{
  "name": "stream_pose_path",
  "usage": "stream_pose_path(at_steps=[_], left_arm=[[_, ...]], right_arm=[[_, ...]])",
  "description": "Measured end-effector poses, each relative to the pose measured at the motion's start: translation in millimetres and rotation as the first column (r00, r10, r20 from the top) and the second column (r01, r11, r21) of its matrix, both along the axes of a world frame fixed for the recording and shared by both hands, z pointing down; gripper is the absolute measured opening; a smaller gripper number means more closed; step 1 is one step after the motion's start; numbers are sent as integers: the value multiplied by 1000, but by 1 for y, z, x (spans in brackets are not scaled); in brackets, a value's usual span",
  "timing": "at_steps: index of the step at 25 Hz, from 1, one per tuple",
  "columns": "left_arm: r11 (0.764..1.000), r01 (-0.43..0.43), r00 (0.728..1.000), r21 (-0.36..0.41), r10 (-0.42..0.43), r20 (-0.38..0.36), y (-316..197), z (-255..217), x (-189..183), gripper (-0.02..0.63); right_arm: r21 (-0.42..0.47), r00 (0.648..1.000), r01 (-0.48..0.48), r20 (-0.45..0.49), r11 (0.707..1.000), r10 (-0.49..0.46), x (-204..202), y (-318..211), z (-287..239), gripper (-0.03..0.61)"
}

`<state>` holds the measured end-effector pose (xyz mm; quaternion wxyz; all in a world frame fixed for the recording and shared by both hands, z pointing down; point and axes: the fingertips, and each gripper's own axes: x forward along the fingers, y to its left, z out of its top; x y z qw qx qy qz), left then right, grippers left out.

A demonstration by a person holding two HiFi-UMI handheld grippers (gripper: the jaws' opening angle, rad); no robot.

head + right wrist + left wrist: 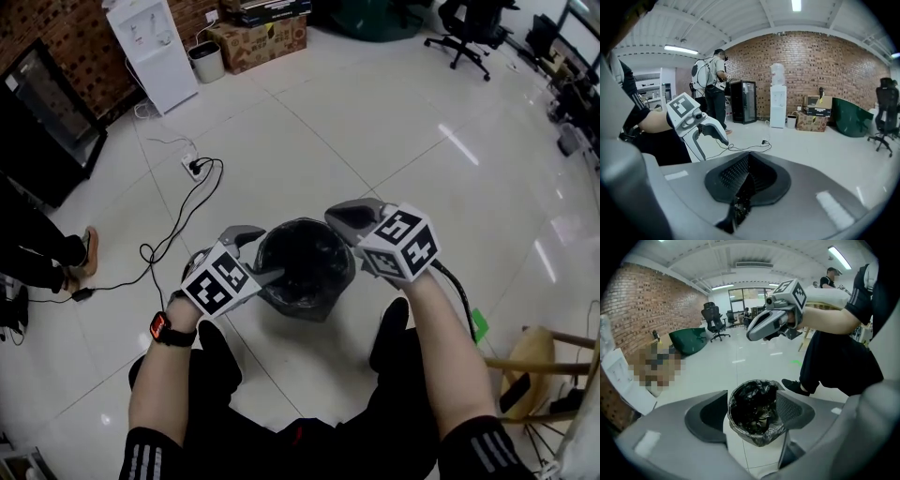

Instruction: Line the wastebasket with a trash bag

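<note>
The wastebasket (305,270) stands on the white tile floor, between my feet and a little ahead of them. A black trash bag (302,253) lines it and folds over the rim. My left gripper (261,255) hangs at the bin's left rim, open, with nothing in it. In the left gripper view the lined bin (754,413) shows below, between the spread pads (712,416). My right gripper (339,217) hovers over the bin's far right rim, shut, and no bag hangs from it. The right gripper (751,336) also shows high above the bin, and the left gripper (705,133) appears in the right gripper view.
A power strip with a black cable (195,169) lies on the floor left of the bin. A water dispenser (150,52), a small bin (206,61) and a cardboard box (258,39) line the brick wall. A wooden stool (548,366) stands at the right. Another person (712,89) stands by a black fridge (743,101).
</note>
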<state>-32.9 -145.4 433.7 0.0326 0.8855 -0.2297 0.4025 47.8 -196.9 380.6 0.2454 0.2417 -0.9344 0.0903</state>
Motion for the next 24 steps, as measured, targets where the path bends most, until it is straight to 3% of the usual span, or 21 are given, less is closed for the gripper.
stream_pose_path(at_steps=[9, 24], left_arm=[[998, -44, 998, -45, 46, 48, 6, 16, -15, 307], [999, -5, 998, -50, 8, 65, 0, 24, -29, 299]], right_arm=[[-4, 995, 25, -101, 1000, -25, -7, -1, 23, 6], [-5, 993, 37, -112, 999, -38, -16, -6, 28, 6]])
